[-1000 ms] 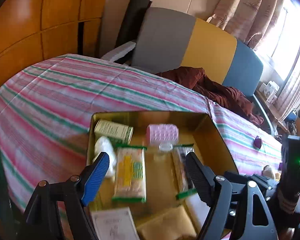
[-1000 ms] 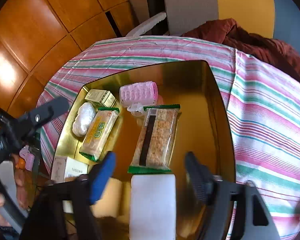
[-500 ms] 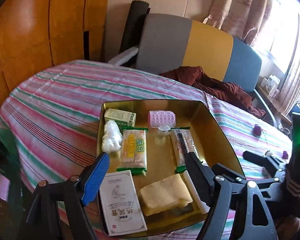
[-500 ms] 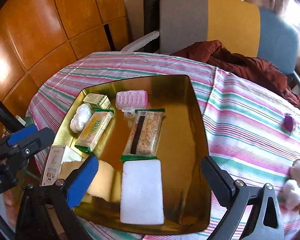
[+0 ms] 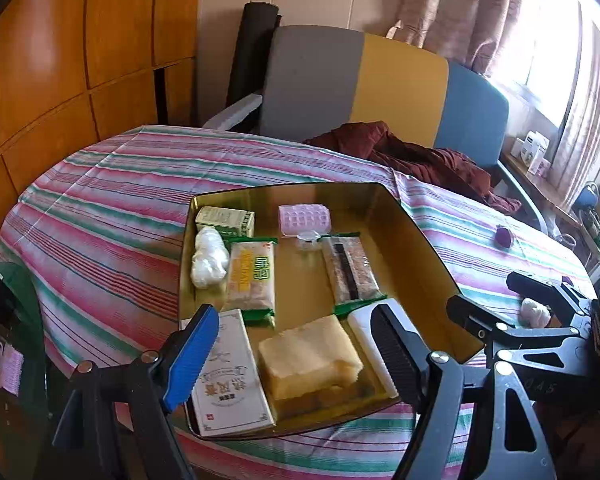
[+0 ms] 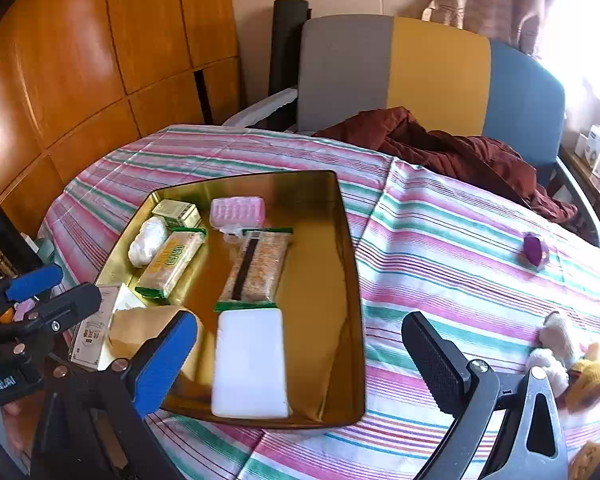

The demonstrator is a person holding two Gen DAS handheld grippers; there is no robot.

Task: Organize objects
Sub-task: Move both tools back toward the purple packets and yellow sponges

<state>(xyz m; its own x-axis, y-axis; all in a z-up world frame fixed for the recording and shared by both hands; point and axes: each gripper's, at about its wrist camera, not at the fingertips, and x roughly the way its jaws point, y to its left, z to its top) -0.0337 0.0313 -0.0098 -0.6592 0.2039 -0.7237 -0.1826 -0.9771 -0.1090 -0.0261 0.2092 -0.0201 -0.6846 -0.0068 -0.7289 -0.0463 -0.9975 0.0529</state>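
Tongs: right tongs [image 6: 296, 356] just spread wide, left tongs [image 5: 296, 348] also wide, both empty above the gold tray [image 6: 350, 280] on the striped table [image 6: 440, 240].

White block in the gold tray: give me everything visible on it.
The white block is a plain, matte, rounded-corner slab, foam or soap by its look, unmarked. It lies flat at the near end of the gold tray, its far edge against the green end of the grain bar packet, the yellow sponge beside it. No gripper touches it.
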